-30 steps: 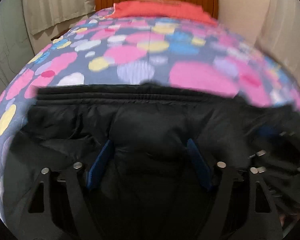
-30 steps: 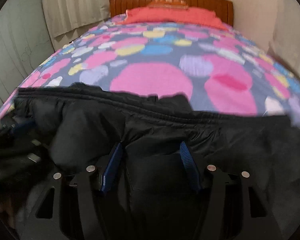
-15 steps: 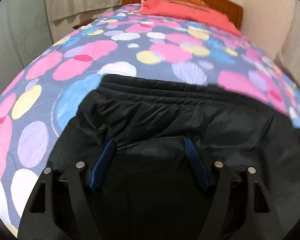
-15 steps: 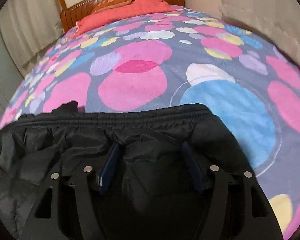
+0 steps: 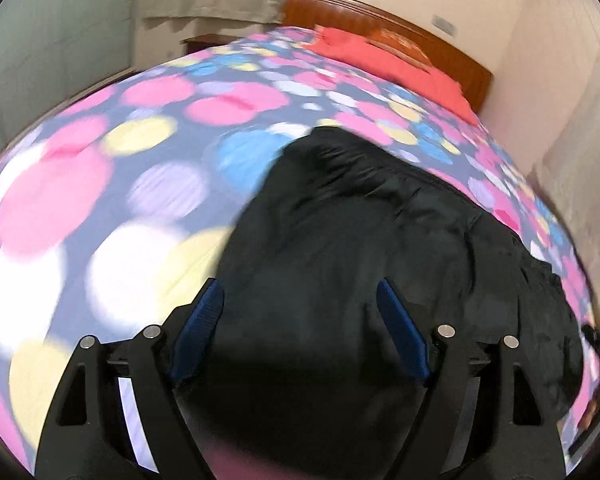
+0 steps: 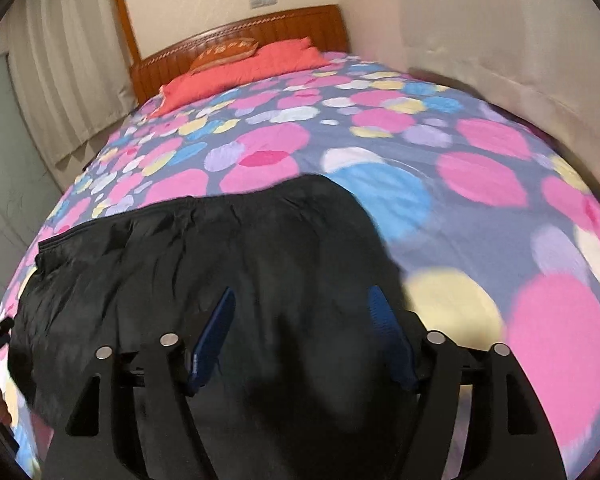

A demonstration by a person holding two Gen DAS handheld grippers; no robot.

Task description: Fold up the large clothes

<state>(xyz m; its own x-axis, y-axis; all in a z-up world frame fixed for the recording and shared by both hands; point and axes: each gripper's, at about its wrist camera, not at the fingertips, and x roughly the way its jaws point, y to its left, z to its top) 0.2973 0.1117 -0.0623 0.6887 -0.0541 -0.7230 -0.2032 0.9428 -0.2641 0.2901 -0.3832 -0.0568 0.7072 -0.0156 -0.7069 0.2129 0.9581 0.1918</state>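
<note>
Claws first: my left claw (image 5: 300, 316) is spread wide, its blue pads (image 5: 202, 320) set apart with black cloth lying between and under them, grasping nothing that I can see. My right claw (image 6: 302, 320) stands the same way, released, its blue pads (image 6: 216, 328) well apart over the same dark fabric.

Under both claws lies the garment (image 5: 360, 240), black, puffy and wrinkled, spread flat on the bed (image 5: 100, 200). In the left view it runs from my claw up and to the right, its far corner ending near a blue spot of the cover. In the right view the garment (image 6: 220, 260) fills the lower left, with a gathered, elastic-looking hem along its far edge and a rounded corner just beside a large blue dot. At the far left rim of that view I see a bit of the other claw's frame and fingers of a hand, too small to read.

Beyond the garment the bed cover (image 6: 420, 140) stretches away, grey-blue with pink, yellow, blue, lilac and white dots. At the head lies a red pillow (image 6: 240, 68), with an orange cushion (image 6: 224, 50) behind it against the wooden headboard (image 6: 260, 28). Curtains (image 6: 60, 80) hang at the left, a pale wall to the right.
</note>
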